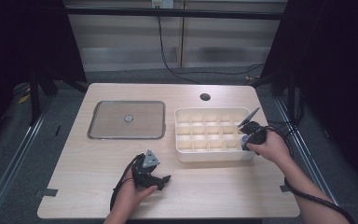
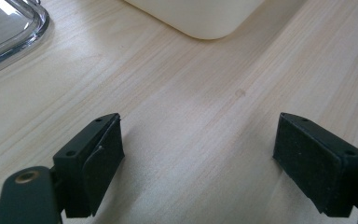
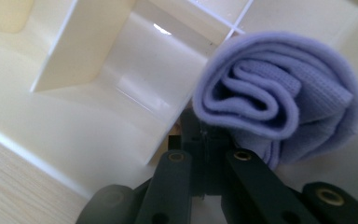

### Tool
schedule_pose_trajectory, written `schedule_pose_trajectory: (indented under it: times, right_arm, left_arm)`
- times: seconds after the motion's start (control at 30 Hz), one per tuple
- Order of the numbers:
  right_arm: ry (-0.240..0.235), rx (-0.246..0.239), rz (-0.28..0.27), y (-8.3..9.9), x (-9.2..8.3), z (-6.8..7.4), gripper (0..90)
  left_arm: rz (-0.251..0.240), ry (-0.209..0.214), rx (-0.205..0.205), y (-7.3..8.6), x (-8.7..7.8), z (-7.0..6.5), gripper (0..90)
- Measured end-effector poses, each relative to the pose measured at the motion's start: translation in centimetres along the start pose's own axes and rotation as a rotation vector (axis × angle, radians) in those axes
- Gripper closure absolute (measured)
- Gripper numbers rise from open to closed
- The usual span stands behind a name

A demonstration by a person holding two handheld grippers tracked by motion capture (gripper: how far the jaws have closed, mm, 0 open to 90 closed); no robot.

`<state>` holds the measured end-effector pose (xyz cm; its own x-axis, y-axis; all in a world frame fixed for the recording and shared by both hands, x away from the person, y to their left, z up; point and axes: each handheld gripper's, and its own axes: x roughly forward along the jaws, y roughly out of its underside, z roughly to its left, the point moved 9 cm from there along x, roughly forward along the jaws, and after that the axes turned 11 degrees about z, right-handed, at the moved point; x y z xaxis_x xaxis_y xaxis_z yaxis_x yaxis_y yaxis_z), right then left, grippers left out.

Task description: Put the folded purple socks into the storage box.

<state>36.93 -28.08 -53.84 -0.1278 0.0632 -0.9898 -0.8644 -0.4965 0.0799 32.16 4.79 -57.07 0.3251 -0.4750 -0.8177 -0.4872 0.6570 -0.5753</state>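
Right gripper (image 3: 205, 154) was clamped on the rolled purple cloth (image 3: 279, 93), right above the divided box's (image 1: 214, 156) near-right cell; left gripper (image 2: 198, 154) sat spread apart, well off.

My high view looks forward and down over the whole table (image 1: 214, 186). My left gripper view sits low, close to bare wood, the white organizer box (image 2: 200, 18) ahead beyond its jaws. My right gripper view peers close into that box (image 3: 98, 93), shared with both others.

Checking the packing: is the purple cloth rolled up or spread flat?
Rolled up: the purple cloth shows spiral layers at its end, beside the organizer box.
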Motion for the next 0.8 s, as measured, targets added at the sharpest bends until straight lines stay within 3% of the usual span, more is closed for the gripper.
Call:
schedule_pose_trajectory:
  times: [0.43,0.8]
  right_arm:
    - [-0.01,-0.028,-0.005,0.5,-0.8,0.9,89.7]
    - [-0.027,-0.034,-0.048,0.7,-2.6,0.8,76.5]
  left_arm:
    - [0.0,0.0,0.0,0.0,0.0,0.0,15.3]
    - [0.0,0.002,-0.001,0.0,0.0,0.0,15.3]
